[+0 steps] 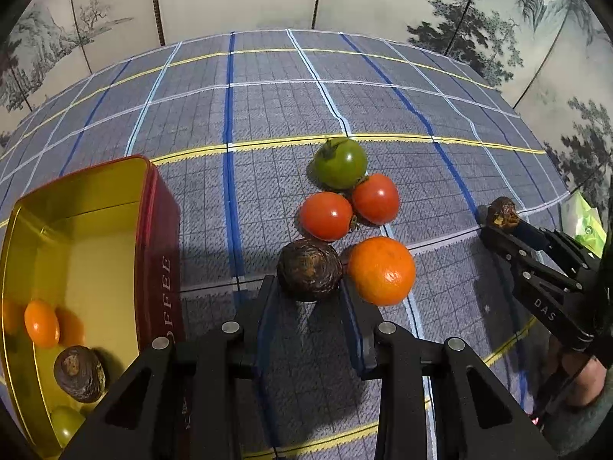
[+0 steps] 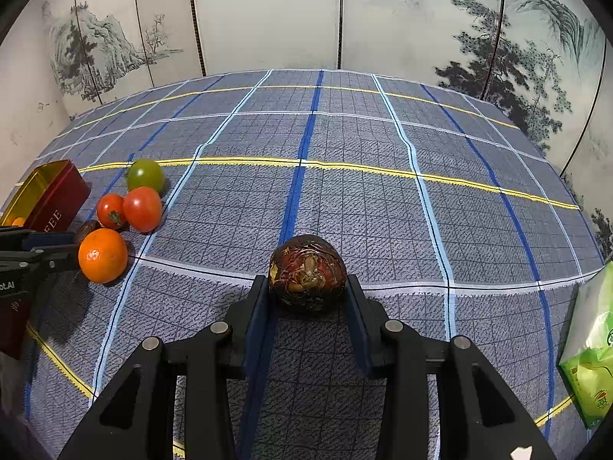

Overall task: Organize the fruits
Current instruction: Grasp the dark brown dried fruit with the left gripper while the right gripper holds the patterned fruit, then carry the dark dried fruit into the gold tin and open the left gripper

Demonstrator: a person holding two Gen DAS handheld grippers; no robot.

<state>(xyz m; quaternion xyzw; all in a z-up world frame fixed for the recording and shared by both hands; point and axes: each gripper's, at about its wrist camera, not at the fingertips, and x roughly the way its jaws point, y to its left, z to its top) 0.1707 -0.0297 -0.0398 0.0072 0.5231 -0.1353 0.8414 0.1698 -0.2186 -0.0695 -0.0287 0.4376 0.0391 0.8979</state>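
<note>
Each hand-held gripper, left [image 1: 308, 287] and right [image 2: 308, 287], clamps one brown fruit [image 1: 309, 269], while beyond the left lie two red tomatoes [image 1: 325, 216], one green [image 1: 340, 162], one orange [image 1: 381, 270], tin [image 1: 161, 211] leftward.

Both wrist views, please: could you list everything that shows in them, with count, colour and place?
Tin: one, red outside, gold inside, left on the cloth; holds an orange fruit, a brown fruit and a green one.
Green tomato: one, far end of the cluster.
Red tomatoes: two, mid cluster.
Orange: one, near right of the cluster.
Cloth: one, blue-grey plaid, covers the table.
Screen: painted landscape panels, behind.
Green packet: one, right edge.
Left hand-held gripper: black, shut on a brown fruit.
Right hand-held gripper: black, shut on another brown fruit.
</note>
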